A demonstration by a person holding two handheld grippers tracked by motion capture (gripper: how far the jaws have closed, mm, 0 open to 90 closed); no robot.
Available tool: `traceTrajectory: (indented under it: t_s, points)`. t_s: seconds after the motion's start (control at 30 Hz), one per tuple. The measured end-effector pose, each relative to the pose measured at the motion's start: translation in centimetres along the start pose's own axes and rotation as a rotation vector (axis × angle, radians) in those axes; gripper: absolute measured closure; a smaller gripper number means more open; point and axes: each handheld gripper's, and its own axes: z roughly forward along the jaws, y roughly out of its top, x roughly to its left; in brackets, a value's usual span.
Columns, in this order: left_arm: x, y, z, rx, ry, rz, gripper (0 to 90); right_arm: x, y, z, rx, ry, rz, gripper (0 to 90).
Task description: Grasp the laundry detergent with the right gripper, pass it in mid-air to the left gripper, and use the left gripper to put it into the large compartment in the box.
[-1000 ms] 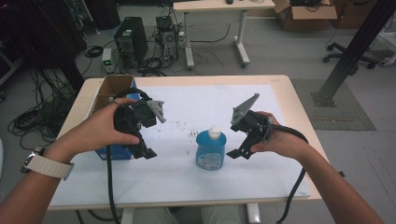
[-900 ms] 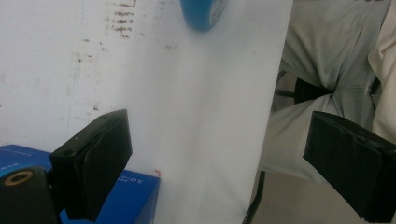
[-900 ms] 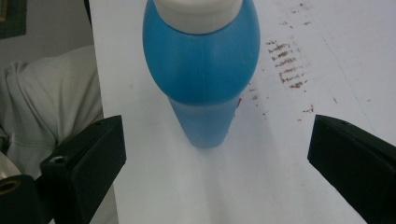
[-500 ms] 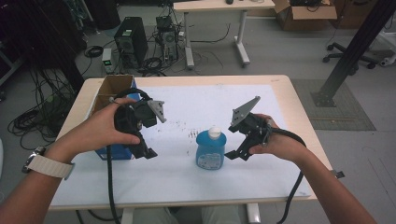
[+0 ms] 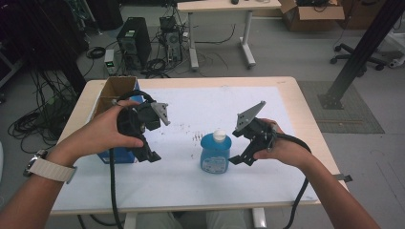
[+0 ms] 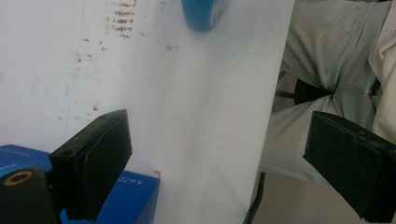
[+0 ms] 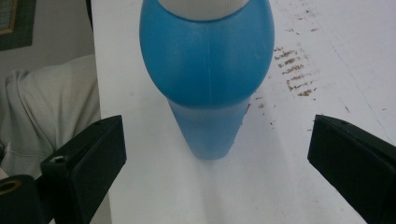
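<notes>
1. One blue bottle with a white cap stands upright on the white sheet covering the tabletop, near the front middle.
2. Right hand-held gripper: jaws spread wide, holding nothing. It sits just beside the bottle on its right. In the right gripper view the bottle lies straight ahead between the two jaws, not yet touched.
3. Change over the last second: the right hand-held gripper has edged leftward toward the bottle; the bottle itself has not moved. Judged meaning: the approach is nearly done and a grasp of the bottle body looks like the next step; closing is still to come.
4. Left hand-held gripper: jaws also released and empty, hovering at the left of the sheet over the near corner of the blue box. It has held its place. Its own view shows the box corner beneath one jaw.
5. Count: bottles, one; blue boxes, one; open cardboard boxes at the far-left corner, one; hand-held grippers, two.
6. Faint brown smudges mark the sheet just behind the bottle.
</notes>
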Motion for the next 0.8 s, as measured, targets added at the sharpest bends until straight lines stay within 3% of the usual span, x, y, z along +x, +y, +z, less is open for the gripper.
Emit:
traceTrajectory:
  t_s: [0.8]
  points:
    - [0.1, 0.0, 0.2, -0.001, -0.003, -0.001, 7.8, -0.1, -1.1, 0.9, -0.058, 0.008, 0.016, 4.3]
